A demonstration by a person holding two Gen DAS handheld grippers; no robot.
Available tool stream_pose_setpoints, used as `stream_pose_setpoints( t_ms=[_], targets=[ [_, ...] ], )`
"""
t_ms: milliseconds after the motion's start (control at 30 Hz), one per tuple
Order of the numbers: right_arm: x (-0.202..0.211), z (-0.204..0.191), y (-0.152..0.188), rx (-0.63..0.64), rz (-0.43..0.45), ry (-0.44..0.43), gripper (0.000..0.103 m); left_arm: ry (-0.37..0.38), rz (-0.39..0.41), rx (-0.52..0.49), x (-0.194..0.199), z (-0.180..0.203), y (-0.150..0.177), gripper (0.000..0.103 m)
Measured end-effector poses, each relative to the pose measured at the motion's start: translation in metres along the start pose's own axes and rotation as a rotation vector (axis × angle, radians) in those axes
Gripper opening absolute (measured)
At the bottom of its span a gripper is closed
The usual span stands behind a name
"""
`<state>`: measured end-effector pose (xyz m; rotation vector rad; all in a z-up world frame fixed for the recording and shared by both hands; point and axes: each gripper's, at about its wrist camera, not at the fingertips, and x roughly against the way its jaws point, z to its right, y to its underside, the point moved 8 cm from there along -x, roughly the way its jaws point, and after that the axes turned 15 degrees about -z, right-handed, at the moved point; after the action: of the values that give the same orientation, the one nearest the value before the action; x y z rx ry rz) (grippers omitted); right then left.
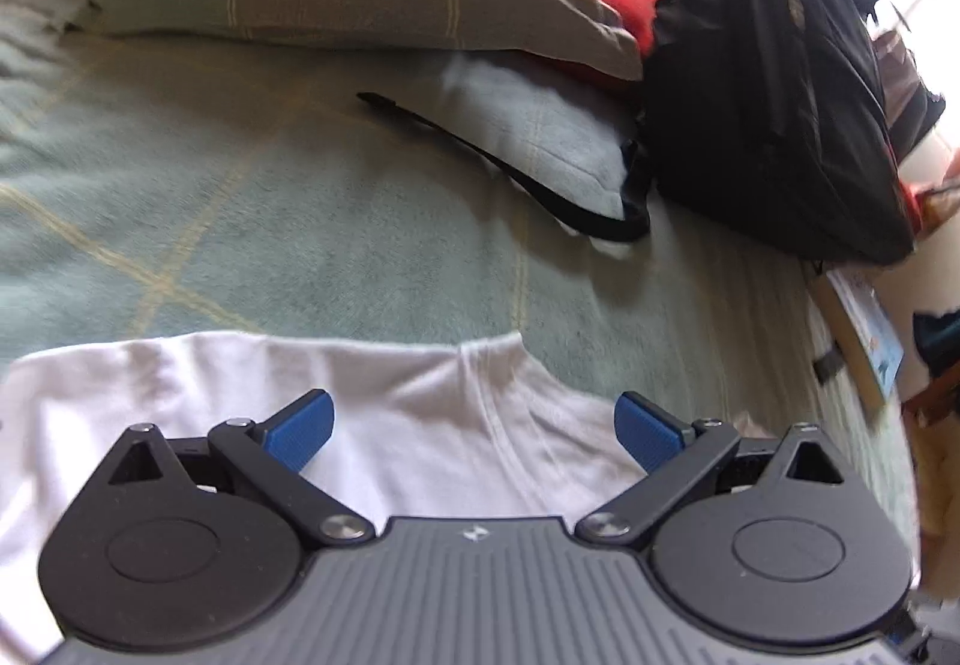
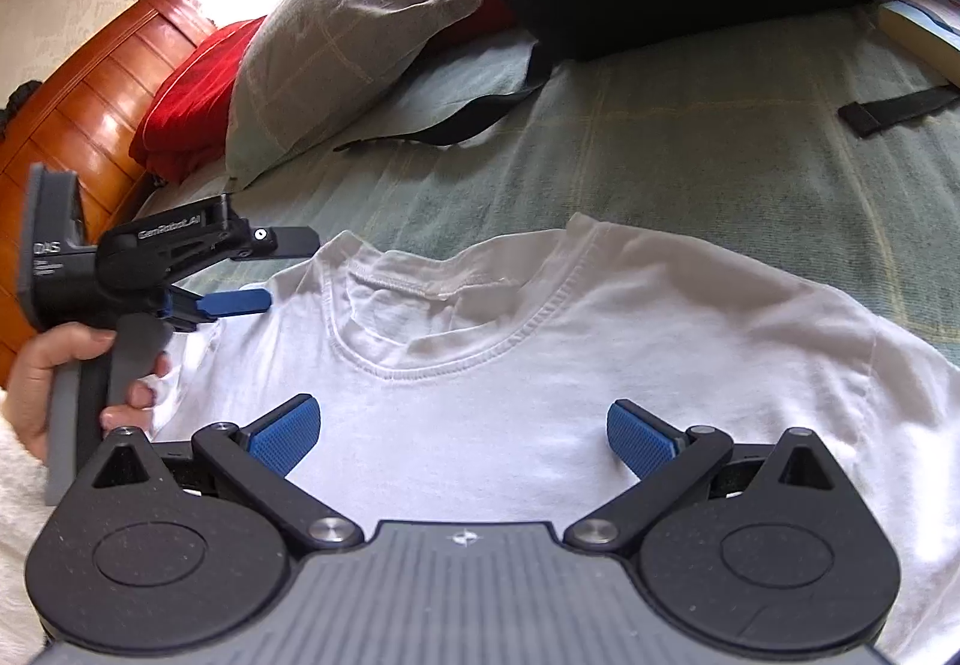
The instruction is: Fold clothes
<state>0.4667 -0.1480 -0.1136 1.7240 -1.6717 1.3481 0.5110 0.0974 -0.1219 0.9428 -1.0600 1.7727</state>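
A white T-shirt (image 2: 540, 365) lies spread flat on a green checked bedspread (image 2: 690, 155), its collar facing away from me. My right gripper (image 2: 463, 434) hovers over the chest just below the collar, open with nothing between its blue pads. In the left wrist view the same white T-shirt (image 1: 390, 401) fills the lower part, and my left gripper (image 1: 474, 431) hangs open above its shoulder seam. From the right wrist view, the left gripper (image 2: 270, 269) is seen side-on at the shirt's left shoulder, held by a hand (image 2: 42, 383).
A grey-green pillow (image 2: 336, 47) and a red cushion (image 2: 186, 113) lie at the head of the bed by a wooden headboard (image 2: 78, 83). A black backpack (image 1: 774, 83) with a loose strap (image 1: 498, 161) sits beyond the shirt. A book (image 2: 924, 35) rests at the bed's edge.
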Motion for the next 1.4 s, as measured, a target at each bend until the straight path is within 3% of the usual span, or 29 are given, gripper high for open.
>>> stream_pose_setpoints(
  t_ms=[167,333,467,567,733,800,900,1067,1233,1400],
  targets=[
    [0.004,-0.031,0.009,0.088,-0.019,-0.063,0.103,-0.044,-0.011,-0.070,0.041,0.004,0.032,0.100],
    [-0.006,-0.067,0.024,0.195,-0.113,-0.214,0.103,-0.016,-0.080,-0.073,0.055,-0.006,0.072,0.100],
    [-0.028,-0.070,0.027,0.178,-0.172,-0.196,0.103,-0.005,-0.112,-0.047,0.044,-0.022,0.094,0.100],
    [-0.038,-0.065,0.027,0.166,-0.181,-0.181,0.103,-0.033,-0.086,0.005,0.033,-0.043,0.092,0.100],
    [-0.041,-0.061,0.026,0.148,-0.168,-0.215,0.103,-0.047,0.030,0.107,0.037,-0.078,0.066,0.100],
    [-0.042,-0.059,0.024,0.138,-0.158,-0.228,0.103,-0.128,0.061,0.140,0.041,-0.092,0.055,0.099],
    [-0.043,-0.057,0.022,0.120,-0.131,-0.246,0.103,-0.067,0.079,0.208,0.051,-0.101,0.047,0.099],
    [-0.043,-0.051,0.017,0.062,-0.061,-0.302,0.103,-0.007,0.147,0.139,0.084,-0.078,0.045,0.099],
    [-0.042,-0.055,0.017,0.083,-0.063,-0.278,0.103,0.049,0.056,0.076,0.066,-0.054,0.067,0.100],
    [-0.040,-0.059,0.018,0.097,-0.055,-0.249,0.103,-0.029,0.003,0.069,0.037,-0.064,0.090,0.099]
  ],
)
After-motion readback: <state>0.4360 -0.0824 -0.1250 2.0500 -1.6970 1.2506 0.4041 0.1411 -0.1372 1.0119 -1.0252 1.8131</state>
